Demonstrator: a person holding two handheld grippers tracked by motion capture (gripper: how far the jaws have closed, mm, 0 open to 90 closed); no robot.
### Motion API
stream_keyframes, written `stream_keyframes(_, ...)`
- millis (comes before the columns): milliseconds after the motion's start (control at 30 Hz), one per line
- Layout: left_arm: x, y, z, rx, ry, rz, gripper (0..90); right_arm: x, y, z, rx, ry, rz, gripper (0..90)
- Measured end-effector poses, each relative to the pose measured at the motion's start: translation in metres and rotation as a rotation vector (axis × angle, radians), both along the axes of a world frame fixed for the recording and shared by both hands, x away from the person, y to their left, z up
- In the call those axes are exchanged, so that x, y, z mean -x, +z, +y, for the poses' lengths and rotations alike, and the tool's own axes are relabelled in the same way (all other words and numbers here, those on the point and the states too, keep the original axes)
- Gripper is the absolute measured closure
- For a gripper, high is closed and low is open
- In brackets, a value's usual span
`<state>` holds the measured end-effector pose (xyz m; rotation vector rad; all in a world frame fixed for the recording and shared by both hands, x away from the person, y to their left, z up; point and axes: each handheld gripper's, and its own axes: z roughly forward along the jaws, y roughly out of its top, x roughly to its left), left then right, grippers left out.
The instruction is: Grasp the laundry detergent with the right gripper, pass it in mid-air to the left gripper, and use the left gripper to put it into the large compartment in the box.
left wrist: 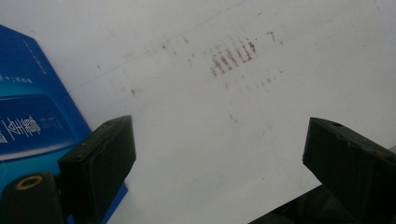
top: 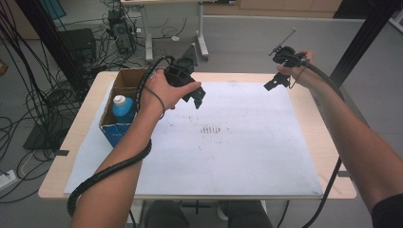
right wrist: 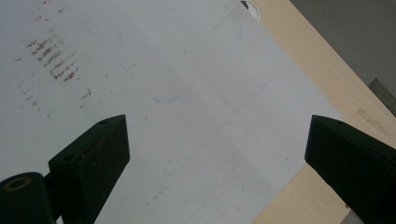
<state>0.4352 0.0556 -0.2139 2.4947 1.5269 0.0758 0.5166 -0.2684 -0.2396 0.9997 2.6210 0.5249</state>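
While both grippers hover, bottle (top: 123,107) in box (top: 124,78), seemingly left of left gripper (top: 199,99) fingers (left wrist: 99,158)

Black grippers, blocky black jaws, ribbed black cables, dark short sleeve (top: 387,209).

Bottle (top: 123,107), blue with white cap: lower body hidden inside the cardboard box (top: 124,80); label not readable. Box in the left gripper view (left wrist: 32,121): cut off by the left edge, white print too small to read, lower corner hidden behind a jaw. Left hand-held gripper (top: 198,99): body largely covered by the person's left hand (top: 164,92). Right hand-held gripper (top: 272,84): jaw tips too small in the high view to tell apart. Worktop (top: 328,142): near edge partly hidden behind both forearms. Round white object (right wrist: 251,7) at the top edge of the right gripper view: cut off, unidentifiable.
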Motion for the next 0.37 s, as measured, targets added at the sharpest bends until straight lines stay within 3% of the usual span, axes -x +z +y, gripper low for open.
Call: stream_keyframes(367, 0.0007, 0.0031, -0.0013, 0.000, -0.001, -0.015, 9.9, 0.0018, 0.0003, -0.0002, 0.005, 0.003, 0.003, 6.8)
